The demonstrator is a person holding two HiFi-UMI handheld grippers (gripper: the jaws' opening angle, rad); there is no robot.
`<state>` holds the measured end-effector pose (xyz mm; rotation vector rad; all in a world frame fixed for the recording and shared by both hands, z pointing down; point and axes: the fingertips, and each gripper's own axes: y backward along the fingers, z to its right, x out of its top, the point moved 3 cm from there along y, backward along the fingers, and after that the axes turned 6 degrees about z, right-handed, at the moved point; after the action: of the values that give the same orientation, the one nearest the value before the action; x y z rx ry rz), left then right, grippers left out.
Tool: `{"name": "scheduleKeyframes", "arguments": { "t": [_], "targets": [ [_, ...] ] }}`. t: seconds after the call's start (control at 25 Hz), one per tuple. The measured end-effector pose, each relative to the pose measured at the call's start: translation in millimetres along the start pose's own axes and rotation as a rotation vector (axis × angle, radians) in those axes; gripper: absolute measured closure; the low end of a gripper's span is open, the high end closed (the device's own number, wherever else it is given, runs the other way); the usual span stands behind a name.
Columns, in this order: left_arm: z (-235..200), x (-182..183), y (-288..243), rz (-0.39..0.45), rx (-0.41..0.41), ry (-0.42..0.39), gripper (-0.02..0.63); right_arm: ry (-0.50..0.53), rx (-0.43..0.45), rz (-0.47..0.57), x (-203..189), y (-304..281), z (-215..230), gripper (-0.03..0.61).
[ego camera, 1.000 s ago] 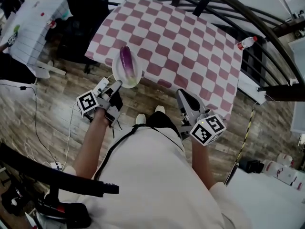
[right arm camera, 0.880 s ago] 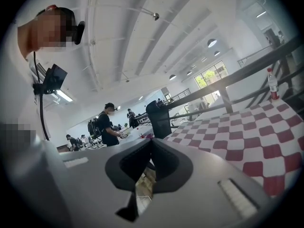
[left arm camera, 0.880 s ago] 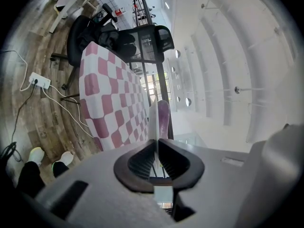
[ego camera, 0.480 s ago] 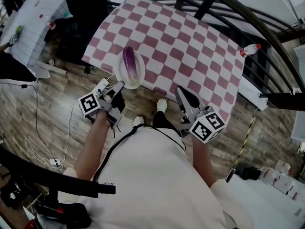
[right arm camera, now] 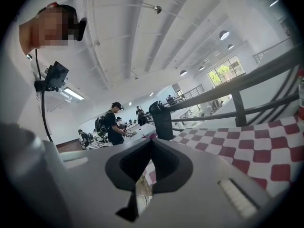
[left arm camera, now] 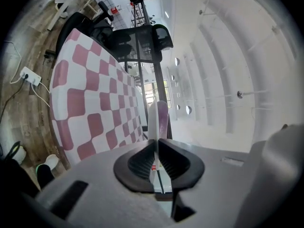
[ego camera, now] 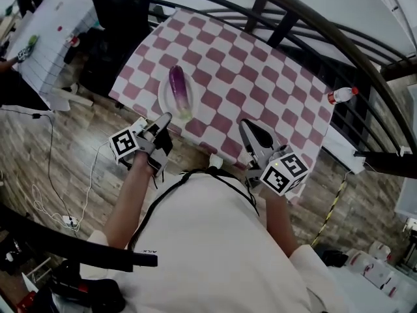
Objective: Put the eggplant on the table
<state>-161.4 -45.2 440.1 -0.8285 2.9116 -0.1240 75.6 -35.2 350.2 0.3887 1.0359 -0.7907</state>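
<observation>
A purple eggplant (ego camera: 180, 89) lies on a white plate (ego camera: 165, 102) over the near edge of the pink-and-white checkered table (ego camera: 260, 77). My left gripper (ego camera: 164, 119) is shut on the plate's near rim. In the left gripper view the plate (left arm camera: 153, 120) shows edge-on between the pads, with the eggplant (left arm camera: 163, 118) just behind it. My right gripper (ego camera: 251, 129) hovers at the table's near edge, to the right of the plate. In the right gripper view the right gripper (right arm camera: 152, 140) is shut with nothing in it, and the table (right arm camera: 237, 141) stretches ahead.
A bottle with a red cap (ego camera: 342, 95) stands at the table's far right. A dark curved railing (ego camera: 313, 31) runs behind the table and a black chair (ego camera: 117, 18) stands at its left. Cables (ego camera: 52, 194) lie on the wooden floor. A person (right arm camera: 113, 122) stands far off.
Both grippers have moved forward toward the table. The plate with the eggplant has gone from over the floor to over the table's near edge, still held.
</observation>
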Motion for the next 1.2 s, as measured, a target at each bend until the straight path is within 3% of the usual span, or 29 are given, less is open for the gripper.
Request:
{"name": "scheduleKeyframes", "arguments": {
  "t": [0.28, 0.8, 1.2],
  "targets": [
    [1, -7, -45, 0.032, 0.029, 0.021, 0.581, -0.019, 0.024, -0.023, 21, -6, 48, 0.572],
    [4, -18, -82, 0.071, 0.045, 0.011, 0.581, -0.048, 0.063, -0.052, 21, -10, 101, 0.572],
    [3, 2, -108, -0.001, 0.042, 0.015, 0.581, -0.049, 0.045, -0.069, 18, -38, 101, 0.572]
  ]
}}
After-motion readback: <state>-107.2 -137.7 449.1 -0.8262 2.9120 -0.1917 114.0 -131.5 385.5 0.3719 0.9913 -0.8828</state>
